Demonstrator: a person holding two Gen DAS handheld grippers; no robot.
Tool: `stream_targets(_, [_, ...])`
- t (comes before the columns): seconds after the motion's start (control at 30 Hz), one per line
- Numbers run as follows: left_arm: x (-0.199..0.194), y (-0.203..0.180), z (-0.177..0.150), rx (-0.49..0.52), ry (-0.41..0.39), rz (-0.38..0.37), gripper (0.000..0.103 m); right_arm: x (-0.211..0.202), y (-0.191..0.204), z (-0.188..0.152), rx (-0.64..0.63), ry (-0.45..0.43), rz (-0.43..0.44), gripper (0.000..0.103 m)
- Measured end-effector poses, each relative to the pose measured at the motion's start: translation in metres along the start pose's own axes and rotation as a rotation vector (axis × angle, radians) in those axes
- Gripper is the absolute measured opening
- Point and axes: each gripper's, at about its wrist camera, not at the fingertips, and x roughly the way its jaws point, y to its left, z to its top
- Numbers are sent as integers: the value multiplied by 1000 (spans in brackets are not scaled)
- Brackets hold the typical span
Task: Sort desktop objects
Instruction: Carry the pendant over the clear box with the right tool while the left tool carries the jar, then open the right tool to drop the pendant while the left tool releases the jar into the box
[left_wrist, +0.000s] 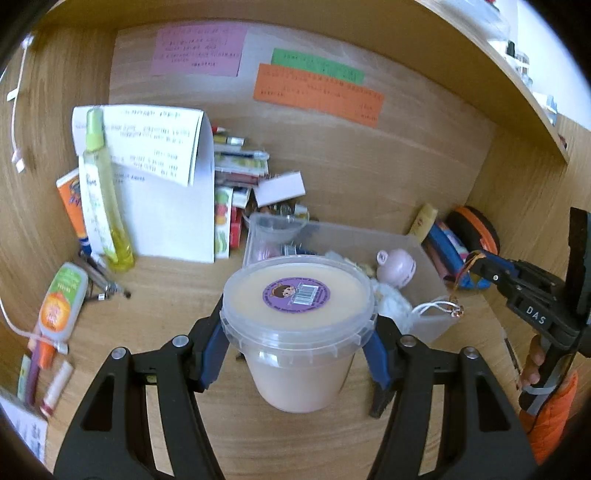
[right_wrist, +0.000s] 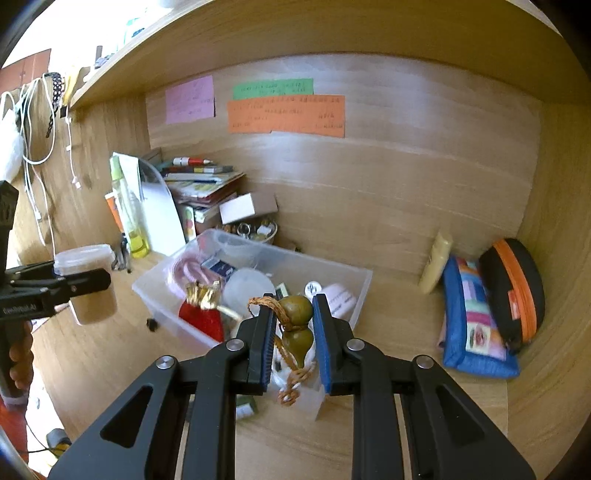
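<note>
My left gripper (left_wrist: 295, 354) is shut on a clear lidded tub (left_wrist: 297, 328) of beige paste with a purple sticker, held above the wooden desk in front of a clear plastic bin (left_wrist: 424, 254). The tub also shows at the left of the right wrist view (right_wrist: 90, 282). My right gripper (right_wrist: 293, 325) is shut on a small olive-green gourd charm (right_wrist: 295, 321) with a braided cord, held over the near end of the bin (right_wrist: 258, 254). The right gripper appears at the right of the left wrist view (left_wrist: 476, 264).
The bin holds a red pouch (right_wrist: 201, 321), pink items and white things. A yellow-green bottle (left_wrist: 103, 192), papers and stacked books (right_wrist: 203, 184) stand at the back left. A blue pouch (right_wrist: 472, 325), an orange-zip black case (right_wrist: 513, 291) and a cream tube (right_wrist: 437, 262) lie at the right.
</note>
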Motion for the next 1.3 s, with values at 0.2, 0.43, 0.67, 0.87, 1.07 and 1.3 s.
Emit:
stream_targets(0.2, [17, 4, 24, 6, 5, -1, 63, 15, -2, 21, -8, -15, -14, 18])
stream_targets(0.43, [48, 3, 28, 1, 59, -6, 63, 43, -3, 26, 8, 14, -7, 18])
stream_targets(0.67, [73, 2, 21, 25, 98, 21, 59, 81, -4, 7, 30, 108, 9, 18])
stream_targets(0.87, [87, -3, 22, 54, 108, 29, 59, 96, -3, -3, 27, 152, 32, 18])
stream_targets(1.07, [103, -6, 20, 63, 138, 18, 59, 106, 4, -10, -4, 184, 17, 18])
stream_targets(1.3, [111, -7, 16, 67, 153, 13, 59, 113, 7, -14, -17, 207, 14, 18])
